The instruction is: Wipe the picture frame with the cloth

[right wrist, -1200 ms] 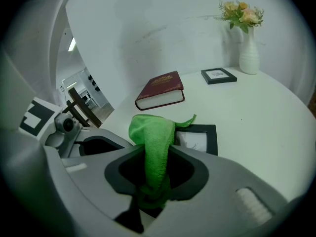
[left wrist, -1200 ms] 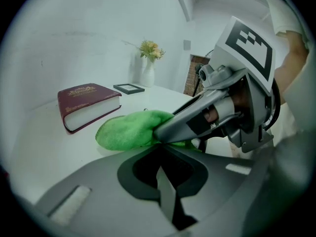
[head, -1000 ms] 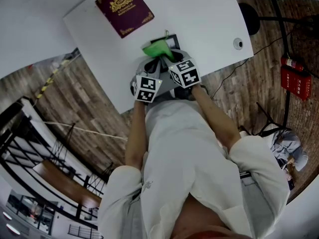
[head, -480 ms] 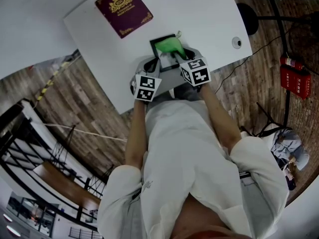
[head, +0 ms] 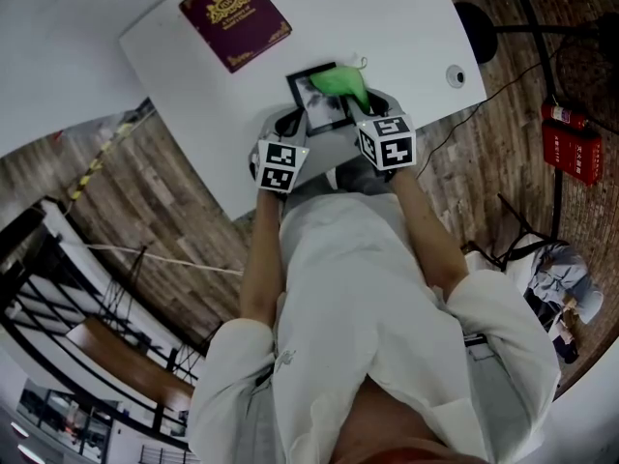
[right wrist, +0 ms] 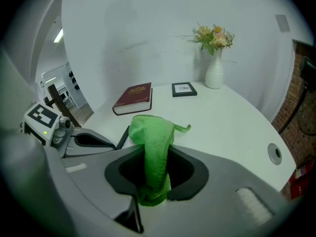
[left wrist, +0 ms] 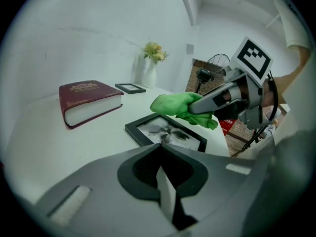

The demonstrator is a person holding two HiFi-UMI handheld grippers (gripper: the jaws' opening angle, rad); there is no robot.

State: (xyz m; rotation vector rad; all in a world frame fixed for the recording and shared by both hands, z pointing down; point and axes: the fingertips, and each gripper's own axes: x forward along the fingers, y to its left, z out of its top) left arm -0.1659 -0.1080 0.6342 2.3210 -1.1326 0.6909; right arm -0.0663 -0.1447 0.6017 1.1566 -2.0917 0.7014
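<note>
**On the white table (head: 222, 124): green cloth (left wrist: 180, 107) over the picture frame (left wrist: 165, 132)**

Near the table's front edge, the picture frame lies flat, black-bordered around a grey print, just ahead of both grippers.

Right gripper (right wrist: 150, 149): jaws clamped on the cloth, which runs up between them and bunches beyond their tips. In the left gripper view the bunched end sits over the frame's far right corner. Whether it presses on the glass cannot be told.

Left gripper (left wrist: 159, 146): jaws together, with nothing seen between them. Their tips are just at the frame's near edge, and the rest of that edge is hidden behind the gripper body.

In the head view the two grippers sit side by side at the table's front edge, the left one slightly nearer the person.

Further back on the table:
- a dark red book (left wrist: 89, 100) lies flat, left of the frame and well apart from it
- a small black frame (right wrist: 183, 89) lies beyond the book
- a white vase of flowers (right wrist: 214, 73) stands by the wall

Right of the cloth, a round grommet (right wrist: 275, 153) is set in the tabletop.
</note>
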